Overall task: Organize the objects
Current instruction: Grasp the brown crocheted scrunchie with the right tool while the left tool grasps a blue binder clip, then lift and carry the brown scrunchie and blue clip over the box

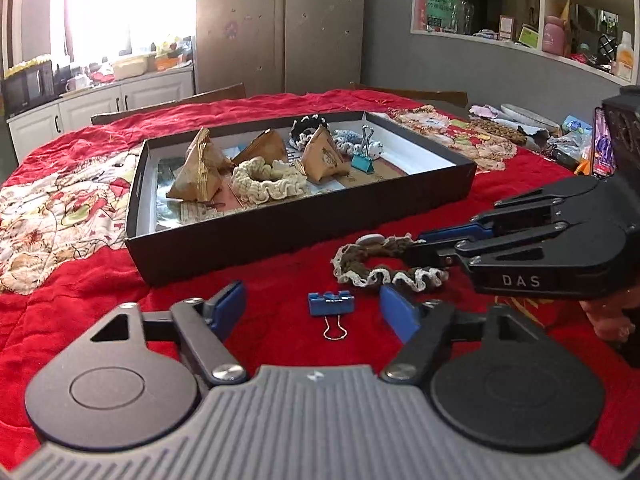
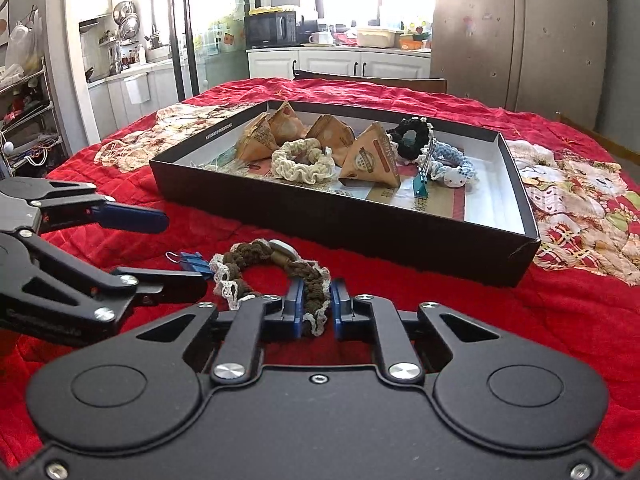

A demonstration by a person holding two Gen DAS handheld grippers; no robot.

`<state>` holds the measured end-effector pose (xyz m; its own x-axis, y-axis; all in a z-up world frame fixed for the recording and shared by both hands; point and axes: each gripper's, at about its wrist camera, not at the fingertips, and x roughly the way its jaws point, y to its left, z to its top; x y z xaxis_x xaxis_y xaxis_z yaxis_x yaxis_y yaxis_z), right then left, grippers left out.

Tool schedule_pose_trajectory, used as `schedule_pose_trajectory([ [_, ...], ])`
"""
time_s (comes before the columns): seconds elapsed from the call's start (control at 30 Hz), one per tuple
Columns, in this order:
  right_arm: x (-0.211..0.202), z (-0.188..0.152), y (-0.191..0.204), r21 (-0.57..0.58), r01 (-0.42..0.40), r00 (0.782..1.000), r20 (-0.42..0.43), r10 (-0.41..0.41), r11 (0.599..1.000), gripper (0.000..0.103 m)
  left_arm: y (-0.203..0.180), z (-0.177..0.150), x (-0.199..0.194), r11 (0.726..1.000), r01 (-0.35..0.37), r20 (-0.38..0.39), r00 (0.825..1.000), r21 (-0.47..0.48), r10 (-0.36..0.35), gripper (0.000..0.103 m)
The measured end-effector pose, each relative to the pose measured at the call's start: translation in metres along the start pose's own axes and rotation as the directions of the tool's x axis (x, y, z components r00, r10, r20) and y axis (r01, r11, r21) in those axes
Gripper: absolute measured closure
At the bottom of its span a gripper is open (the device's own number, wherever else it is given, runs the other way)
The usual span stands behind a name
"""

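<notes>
A brown scrunchie with a lace edge [image 2: 256, 254] lies on the red cloth in front of a shallow black box [image 2: 360, 232]. My right gripper [image 2: 317, 306] is shut on the scrunchie's near side, its blue pads pressing the fabric. In the left wrist view the right gripper [image 1: 424, 242] reaches in from the right onto the scrunchie [image 1: 356, 268]. A blue binder clip [image 1: 331, 303] lies flat between the fingers of my left gripper [image 1: 312, 308], which is open and not touching it. The right wrist view shows the left gripper [image 2: 176, 250] around the clip [image 2: 194, 261].
The box [image 1: 280, 240] holds several paper pyramid packets [image 1: 198, 176], a cream scrunchie [image 1: 268, 182], a black one, a blue-white crochet one and a teal binder clip [image 1: 362, 162]. Patchwork cloth pieces lie at both table ends. A phone [image 1: 602, 148] and clutter stand far right.
</notes>
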<state>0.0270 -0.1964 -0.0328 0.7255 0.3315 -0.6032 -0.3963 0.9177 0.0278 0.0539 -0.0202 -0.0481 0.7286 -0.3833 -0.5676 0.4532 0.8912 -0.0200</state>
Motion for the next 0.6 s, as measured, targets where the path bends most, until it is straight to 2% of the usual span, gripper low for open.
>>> schedule_pose_trajectory([
  [0.13, 0.0001, -0.0001, 0.0002, 0.0, 0.0, 1.0, 0.0, 0.0, 1.0, 0.09, -0.0018, -0.0021, 0.0052, 1.0, 0.001, -0.027, 1.0, 0.0, -0.001, 0.04],
  [0.47, -0.0003, -0.0002, 0.0004, -0.001, 0.001, 1.0, 0.001, -0.001, 1.0, 0.091, -0.0043, -0.0024, 0.0082, 1.0, -0.019, -0.029, 0.999, -0.011, 0.018, 0.075],
  [0.6, -0.0003, -0.0001, 0.0008, -0.002, 0.0, 1.0, 0.002, 0.0, 1.0, 0.093, -0.0027, -0.0027, 0.0076, 1.0, -0.018, -0.028, 0.999, -0.021, 0.018, 0.076],
])
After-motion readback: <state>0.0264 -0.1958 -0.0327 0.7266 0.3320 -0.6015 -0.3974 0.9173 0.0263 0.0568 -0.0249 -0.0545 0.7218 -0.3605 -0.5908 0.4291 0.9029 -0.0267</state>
